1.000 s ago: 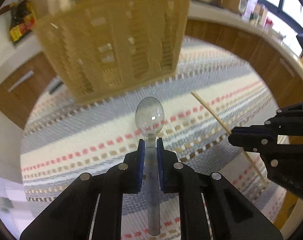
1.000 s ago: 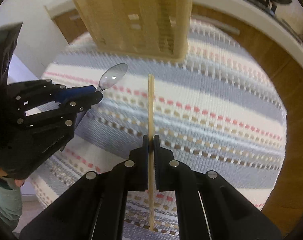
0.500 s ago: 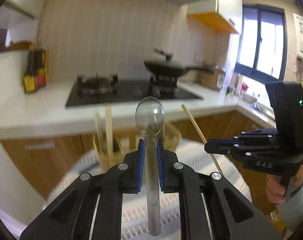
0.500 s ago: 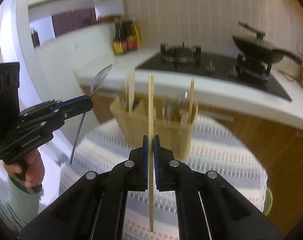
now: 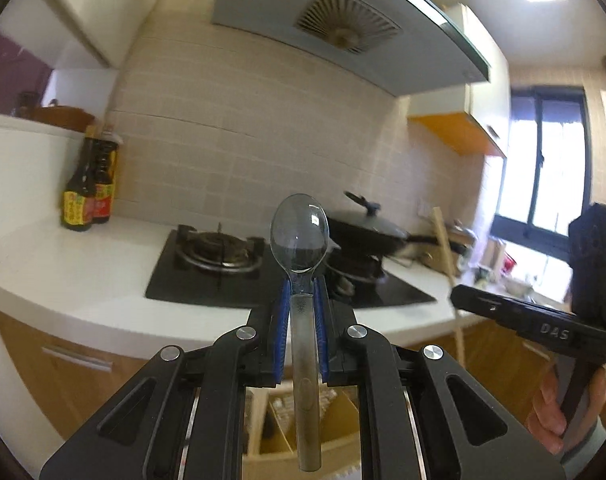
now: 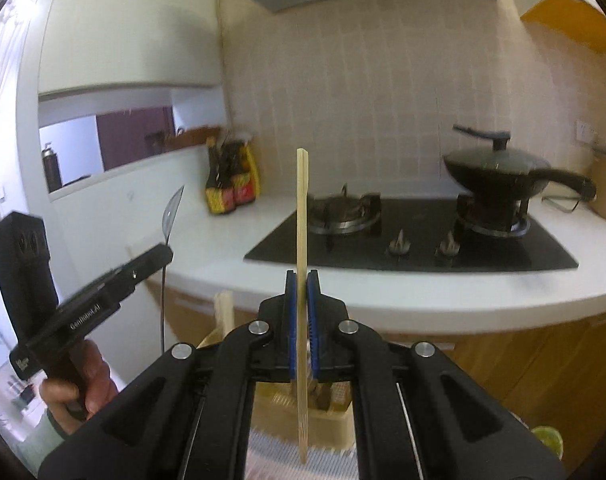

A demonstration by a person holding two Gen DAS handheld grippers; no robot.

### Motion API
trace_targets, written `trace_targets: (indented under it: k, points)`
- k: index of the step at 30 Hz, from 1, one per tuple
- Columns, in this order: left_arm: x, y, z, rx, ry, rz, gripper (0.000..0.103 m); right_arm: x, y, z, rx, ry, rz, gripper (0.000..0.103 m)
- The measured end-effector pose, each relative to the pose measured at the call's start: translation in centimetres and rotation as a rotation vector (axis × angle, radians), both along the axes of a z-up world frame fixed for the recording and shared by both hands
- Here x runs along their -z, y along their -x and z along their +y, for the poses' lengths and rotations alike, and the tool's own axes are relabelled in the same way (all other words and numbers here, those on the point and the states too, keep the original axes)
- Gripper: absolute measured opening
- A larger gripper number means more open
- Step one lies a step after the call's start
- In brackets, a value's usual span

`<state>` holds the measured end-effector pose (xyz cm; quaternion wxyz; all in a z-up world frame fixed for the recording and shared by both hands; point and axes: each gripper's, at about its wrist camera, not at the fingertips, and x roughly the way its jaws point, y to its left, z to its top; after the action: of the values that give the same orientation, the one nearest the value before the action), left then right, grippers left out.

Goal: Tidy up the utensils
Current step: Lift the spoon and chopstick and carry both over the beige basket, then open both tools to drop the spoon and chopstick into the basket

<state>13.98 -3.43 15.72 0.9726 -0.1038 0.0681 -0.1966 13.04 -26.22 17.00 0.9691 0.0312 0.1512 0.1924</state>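
Below both claws: slotted wooden holder (image 6: 335,412) on striped cloth. Left claw (image 5: 302,296) clamped on clear spoon (image 5: 300,236), bowl up. Right claw (image 6: 302,280) pinching upright chopstick (image 6: 302,208). Advice: centre each over own slot, keep vertical, lower slowly, then release.

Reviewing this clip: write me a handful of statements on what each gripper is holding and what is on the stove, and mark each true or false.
1. The left gripper is shut on a clear plastic spoon, bowl end pointing up. True.
2. The right gripper is empty with its jaws wide apart. False: its jaws are shut on a wooden chopstick.
3. A lidded black pan sits on a burner of the black stove. True.
4. Both burners carry pans. False: the other burner is bare.
5. Dark sauce bottles stand on the white counter beside the stove. True.
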Motion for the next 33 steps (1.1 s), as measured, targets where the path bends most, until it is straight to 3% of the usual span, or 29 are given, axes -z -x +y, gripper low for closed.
trace_targets:
  k: [6, 17, 28, 33]
  points:
    - [1.4, -1.9, -0.5, -0.071, 0.014, -0.045, 0.010, 1.0, -2.4, -0.1, 0.041, -0.025, -0.074, 0.003]
    - [4.5, -3.6, -0.6, -0.103, 0.017, -0.057, 0.010, 4.2, -5.3, 0.3, 0.072, -0.021, -0.068, 0.004]
    - [6.6, -3.9, -0.6, -0.064, -0.051, 0.002, 0.011, 6.1, -5.2, 0.8, 0.070, 0.002, -0.045, 0.004]
    - [6.3, -3.0, 0.6, -0.027, -0.043, 0.025, 0.020, 6.6, -4.3, 0.7, 0.058, 0.006, -0.017, 0.005]
